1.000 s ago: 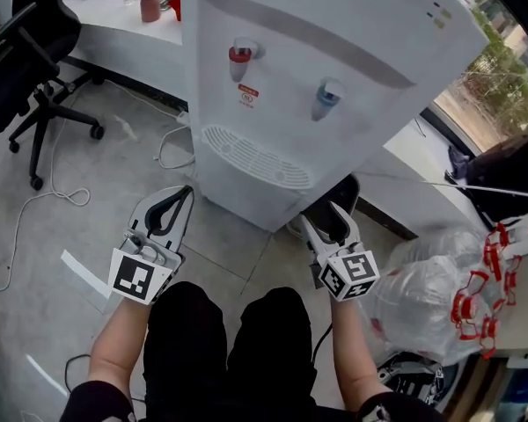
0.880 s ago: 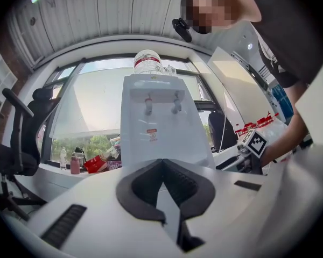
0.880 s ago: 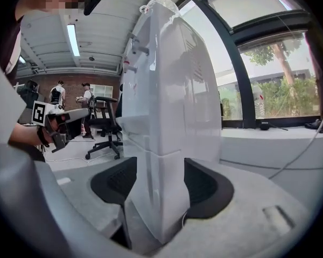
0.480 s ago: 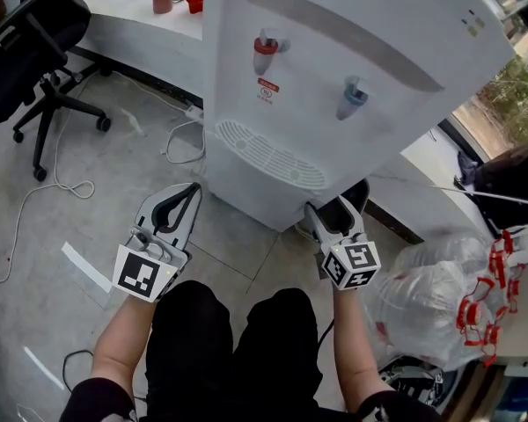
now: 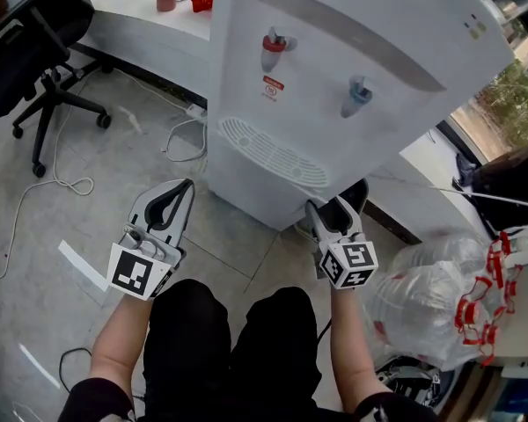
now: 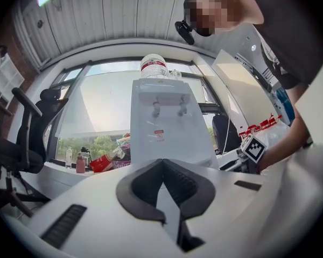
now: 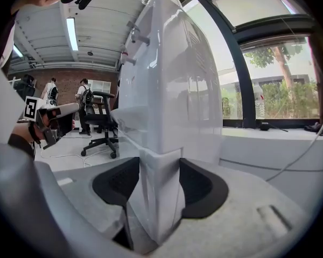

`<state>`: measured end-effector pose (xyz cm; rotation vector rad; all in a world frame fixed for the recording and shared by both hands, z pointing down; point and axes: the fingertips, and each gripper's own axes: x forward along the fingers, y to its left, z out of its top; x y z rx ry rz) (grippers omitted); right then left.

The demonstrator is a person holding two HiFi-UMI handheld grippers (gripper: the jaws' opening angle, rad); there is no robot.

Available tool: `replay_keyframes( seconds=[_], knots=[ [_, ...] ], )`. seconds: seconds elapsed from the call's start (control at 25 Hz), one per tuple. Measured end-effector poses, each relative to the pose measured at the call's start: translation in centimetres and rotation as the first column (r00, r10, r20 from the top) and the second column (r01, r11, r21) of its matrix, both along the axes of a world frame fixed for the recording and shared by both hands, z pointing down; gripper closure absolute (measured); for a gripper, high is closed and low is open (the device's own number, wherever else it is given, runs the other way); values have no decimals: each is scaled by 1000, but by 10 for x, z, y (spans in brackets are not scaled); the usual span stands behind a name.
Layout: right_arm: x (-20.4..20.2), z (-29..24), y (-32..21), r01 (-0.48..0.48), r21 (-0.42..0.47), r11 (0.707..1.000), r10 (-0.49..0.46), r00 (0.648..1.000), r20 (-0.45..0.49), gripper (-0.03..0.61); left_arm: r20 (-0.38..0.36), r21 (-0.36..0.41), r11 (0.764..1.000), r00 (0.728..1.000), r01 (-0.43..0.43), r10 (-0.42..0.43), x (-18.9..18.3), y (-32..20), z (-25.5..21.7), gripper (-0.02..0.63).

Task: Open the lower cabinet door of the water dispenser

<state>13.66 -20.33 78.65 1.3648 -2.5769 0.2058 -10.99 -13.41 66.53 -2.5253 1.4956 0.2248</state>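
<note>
With the right hand-held gripper (image 7: 160, 171), pinching the lower cabinet door (image 7: 159, 198) by its corner edge.
Just closed in on that edge, low on the water dispenser (image 5: 334, 86); holding the left hand-held gripper (image 6: 162, 163) pressed together, empty, well apart.

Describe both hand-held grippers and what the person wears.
The left hand-held gripper and right hand-held gripper are light grey shells with black ribbed pads, each bearing a cube of black-and-white square markers. The person wears black trousers and black sleeves.
</note>
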Motion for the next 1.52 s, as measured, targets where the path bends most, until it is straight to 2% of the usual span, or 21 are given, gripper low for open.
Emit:
replay_keyframes(
  seconds=[0.16,0.28,0.44,0.64,0.76,1.04,1.24,1.36,1.44,1.52],
  knots=[
    [-3,1,11,17,9,1000,-17,1000,-3,353,13,-25,1000,1000,-8,9,6,2,3,604],
    [-6,1,20,40,9,999,-40,999,-8,364,53,-16,1000,999,2,-1,5,2,4,604],
    [-8,2,31,62,4,998,-62,998,1,383,15,-17,1000,1000,-8,8,9,9,-1,604],
    [-15,1,50,128,-20,992,-127,991,32,396,24,-24,1000,1000,7,-7,4,16,1,604],
    [-22,0,62,185,-33,982,-184,983,26,400,63,-23,1000,998,22,-20,1,19,4,604],
    [-44,-3,91,340,-53,939,-341,940,-7,410,34,4,1000,999,3,-3,7,20,-6,604],
    [-61,-16,113,466,-45,884,-465,885,28,411,45,41,999,999,-15,13,7,21,-9,604],
    [-67,-18,122,512,-49,858,-511,859,20,416,35,-3,1000,999,-5,5,8,20,0,604],
    [-70,-18,126,534,-47,844,-535,845,-6,443,29,-29,1000,1000,1,0,9,20,5,604],
    [-74,-21,130,574,-11,819,-574,818,-44,539,28,-34,999,1000,2,-1,9,21,6,604]
  ],
)
